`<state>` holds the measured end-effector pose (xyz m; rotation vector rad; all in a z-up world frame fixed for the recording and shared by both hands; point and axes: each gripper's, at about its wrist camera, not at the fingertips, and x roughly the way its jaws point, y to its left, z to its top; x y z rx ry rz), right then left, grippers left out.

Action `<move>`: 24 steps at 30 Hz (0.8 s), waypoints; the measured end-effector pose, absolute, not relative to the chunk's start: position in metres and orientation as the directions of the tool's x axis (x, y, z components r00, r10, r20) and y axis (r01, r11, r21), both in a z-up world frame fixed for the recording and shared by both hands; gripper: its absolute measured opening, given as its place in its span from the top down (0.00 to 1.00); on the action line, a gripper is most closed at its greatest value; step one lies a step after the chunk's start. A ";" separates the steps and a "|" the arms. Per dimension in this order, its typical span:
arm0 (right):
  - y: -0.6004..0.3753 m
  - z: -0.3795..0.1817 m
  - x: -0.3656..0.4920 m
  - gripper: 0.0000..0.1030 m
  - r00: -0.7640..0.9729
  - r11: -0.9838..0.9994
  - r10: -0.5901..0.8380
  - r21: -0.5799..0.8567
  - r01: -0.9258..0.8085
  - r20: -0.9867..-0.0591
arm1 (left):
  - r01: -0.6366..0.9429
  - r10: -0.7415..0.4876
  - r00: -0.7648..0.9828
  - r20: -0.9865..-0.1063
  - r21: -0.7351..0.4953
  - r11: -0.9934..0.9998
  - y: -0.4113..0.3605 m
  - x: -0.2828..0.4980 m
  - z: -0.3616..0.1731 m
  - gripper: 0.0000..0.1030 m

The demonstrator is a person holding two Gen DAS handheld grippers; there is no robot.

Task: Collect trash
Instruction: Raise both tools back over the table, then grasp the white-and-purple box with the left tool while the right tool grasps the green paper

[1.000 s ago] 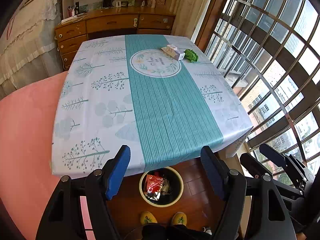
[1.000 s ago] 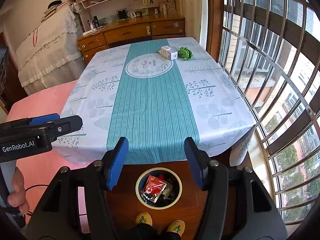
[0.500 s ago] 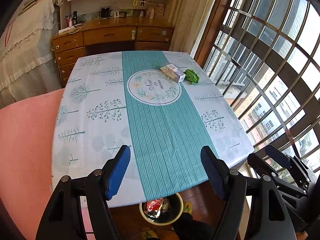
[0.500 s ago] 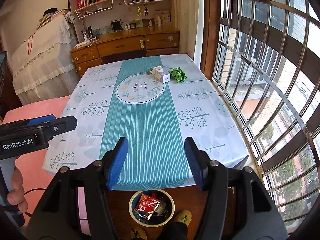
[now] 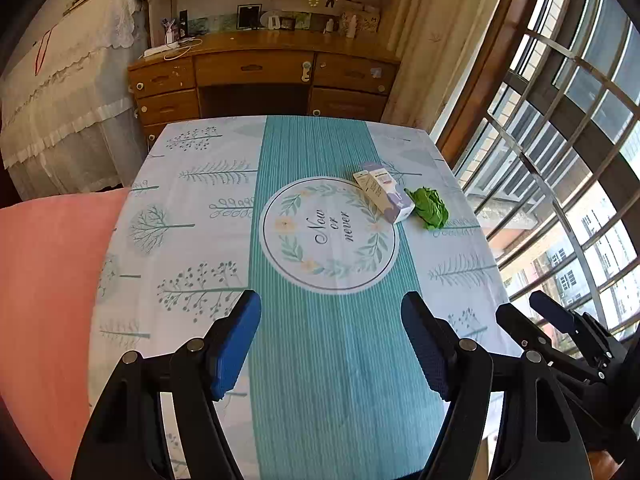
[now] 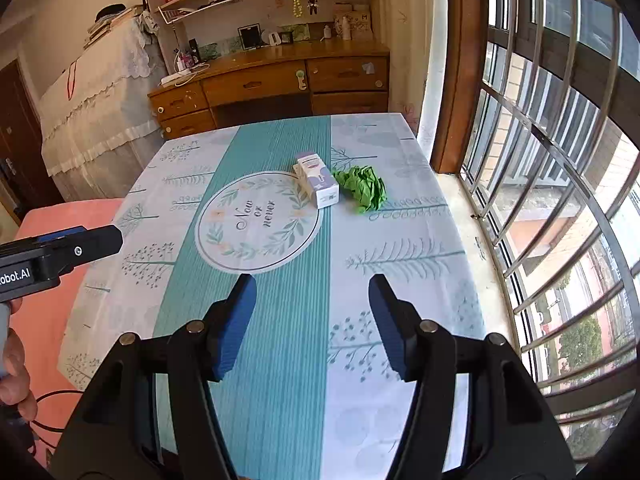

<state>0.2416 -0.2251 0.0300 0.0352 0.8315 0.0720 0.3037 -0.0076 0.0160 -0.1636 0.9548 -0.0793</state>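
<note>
I am looking across a table [image 5: 192,240] under a teal-and-white tablecloth [image 5: 328,360], with a wooden desk [image 5: 256,68] behind it at 12 o'clock and a barred window [image 6: 560,160] running along 3 o'clock. I am holding the left gripper [image 5: 331,344] over the near edge with its jaws spread wide and nothing between them. To its right, I am holding the right gripper [image 6: 312,320] likewise, wide open and empty. The trash is lying at about 1 o'clock from both: a small carton [image 5: 383,192] [image 6: 317,184] on the rim of the printed circle [image 5: 328,236], and just beside it on the right, possibly touching, a crumpled green wad [image 5: 429,208] [image 6: 362,188]. I am judging the carton light, stiff-walled but crushable if empty, best pinched across its narrow sides. The wad appears soft, weightless and springy; I am planning to close fully on its bulk.
</note>
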 end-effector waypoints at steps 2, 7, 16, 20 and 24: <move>-0.242 0.024 0.277 0.46 0.660 0.996 0.093 0.059 -0.073 -0.745 | -0.020 -0.130 0.568 -0.812 -0.171 0.985 -0.022 0.331 0.012 0.28; -0.281 0.000 0.358 0.46 0.629 0.991 0.123 0.062 -0.118 -0.768 | -0.049 -0.123 0.528 -0.840 -0.174 0.983 -0.058 0.400 -0.009 0.28; -0.313 -0.060 0.479 0.46 0.534 0.975 0.194 0.104 -0.194 -0.823 | -0.096 -0.115 0.469 -0.876 -0.179 0.979 -0.097 0.490 -0.054 0.28; -0.316 -0.092 0.516 0.46 0.458 0.965 0.234 0.147 -0.218 -0.858 | -0.110 -0.118 0.452 -0.884 -0.186 0.976 -0.106 0.515 -0.067 0.28; -0.318 -0.112 0.537 0.68 0.413 0.952 0.268 0.173 -0.254 -0.870 | -0.122 -0.125 0.436 -0.891 -0.197 0.973 -0.109 0.535 -0.077 0.28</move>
